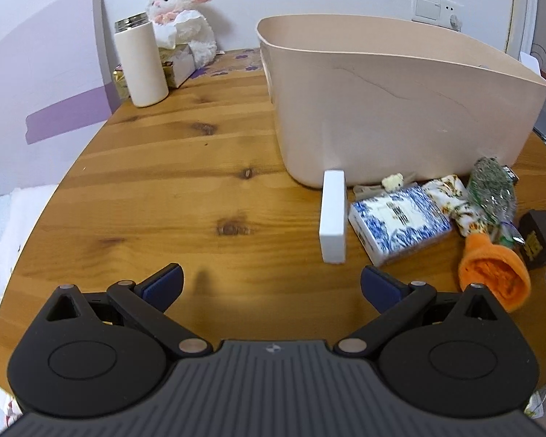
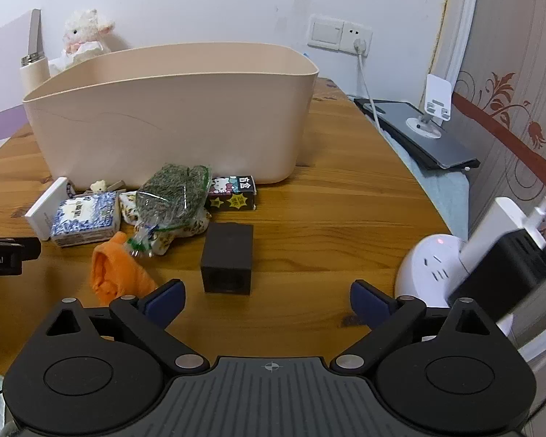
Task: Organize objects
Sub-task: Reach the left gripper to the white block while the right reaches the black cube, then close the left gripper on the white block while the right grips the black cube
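Nearest the right tool (image 2: 267,300), which is spread wide and empty, a dark box (image 2: 228,262) sits on the table (image 2: 327,218); square up, straddle it, then lift over the bin (image 2: 171,116) rim. Left tool (image 1: 271,286) gapes empty near the white box (image 1: 333,216).

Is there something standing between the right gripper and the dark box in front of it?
Nothing visible. The right gripper is open, and only bare table lies between it and the dark box.
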A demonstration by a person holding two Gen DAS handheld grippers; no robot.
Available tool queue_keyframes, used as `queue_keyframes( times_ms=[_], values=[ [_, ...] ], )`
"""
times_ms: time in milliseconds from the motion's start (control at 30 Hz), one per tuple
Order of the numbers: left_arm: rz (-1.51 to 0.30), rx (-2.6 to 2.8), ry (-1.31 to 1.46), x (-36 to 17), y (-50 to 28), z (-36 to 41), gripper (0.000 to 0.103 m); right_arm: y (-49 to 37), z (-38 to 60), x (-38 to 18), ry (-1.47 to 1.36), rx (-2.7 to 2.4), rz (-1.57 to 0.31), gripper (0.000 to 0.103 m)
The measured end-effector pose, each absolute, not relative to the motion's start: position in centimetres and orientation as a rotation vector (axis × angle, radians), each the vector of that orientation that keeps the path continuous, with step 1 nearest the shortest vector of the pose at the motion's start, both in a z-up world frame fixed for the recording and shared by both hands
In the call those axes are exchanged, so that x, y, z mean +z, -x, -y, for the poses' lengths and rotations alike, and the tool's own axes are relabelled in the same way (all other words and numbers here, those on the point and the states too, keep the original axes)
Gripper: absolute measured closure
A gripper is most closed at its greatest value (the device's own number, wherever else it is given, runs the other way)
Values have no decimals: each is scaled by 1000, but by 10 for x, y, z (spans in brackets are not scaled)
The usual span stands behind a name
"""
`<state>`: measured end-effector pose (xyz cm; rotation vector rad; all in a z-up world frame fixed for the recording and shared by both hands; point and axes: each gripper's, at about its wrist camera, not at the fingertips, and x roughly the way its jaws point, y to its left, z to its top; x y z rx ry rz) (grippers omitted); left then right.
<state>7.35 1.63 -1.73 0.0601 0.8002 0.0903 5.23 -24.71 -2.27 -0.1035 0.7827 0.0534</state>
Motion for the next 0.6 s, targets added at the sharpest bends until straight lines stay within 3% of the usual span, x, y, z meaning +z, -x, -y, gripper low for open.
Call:
queue_keyframes(
  times_ms=[200, 367, 467, 600],
  values=[
    [-816, 49, -35, -26, -93, -21, 0, -71, 246, -29, 111, 66, -799, 10],
    [-793, 14, -56, -28, -104, -19, 12, -80, 240, -34, 116, 97, -796, 16],
    [-790, -13, -44, -28, -109, -20, 20, -83, 235, -37, 123, 107, -794, 29],
    [-787, -51, -27, -26, -111, -22, 37, -87, 231, -40, 100, 140, -796, 62]
  ],
)
